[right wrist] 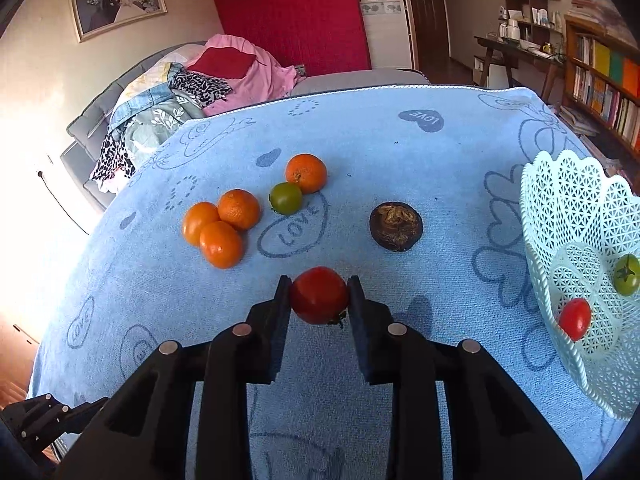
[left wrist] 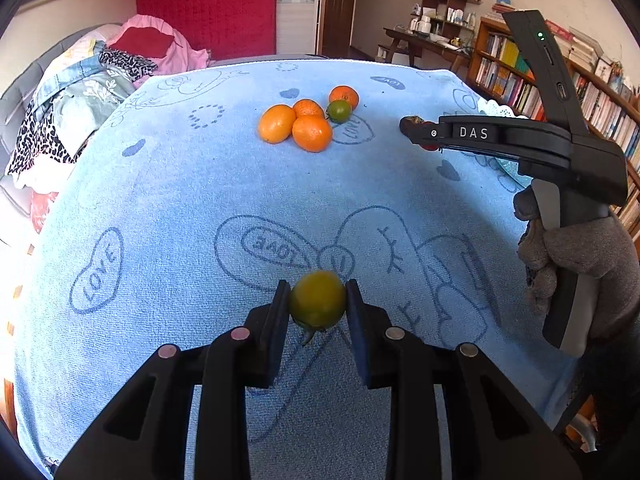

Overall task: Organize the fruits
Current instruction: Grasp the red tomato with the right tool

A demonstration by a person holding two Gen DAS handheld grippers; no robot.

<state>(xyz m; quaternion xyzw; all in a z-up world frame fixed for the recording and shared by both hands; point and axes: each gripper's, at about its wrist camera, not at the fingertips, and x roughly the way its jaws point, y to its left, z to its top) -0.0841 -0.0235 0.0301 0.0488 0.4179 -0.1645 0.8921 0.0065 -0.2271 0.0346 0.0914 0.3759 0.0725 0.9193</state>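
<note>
My left gripper is shut on a yellow-green tomato, held just above the blue towel. My right gripper is shut on a red tomato. Several oranges and a green tomato lie in a cluster at the middle of the towel; they also show in the left wrist view. A dark brown mangosteen lies to their right. A white lattice basket at the right edge holds a red tomato and a green tomato.
The towel covers a table whose far edge borders a grey sofa piled with clothes. A bookshelf and a desk stand at the right. The right gripper's body and gloved hand show in the left wrist view.
</note>
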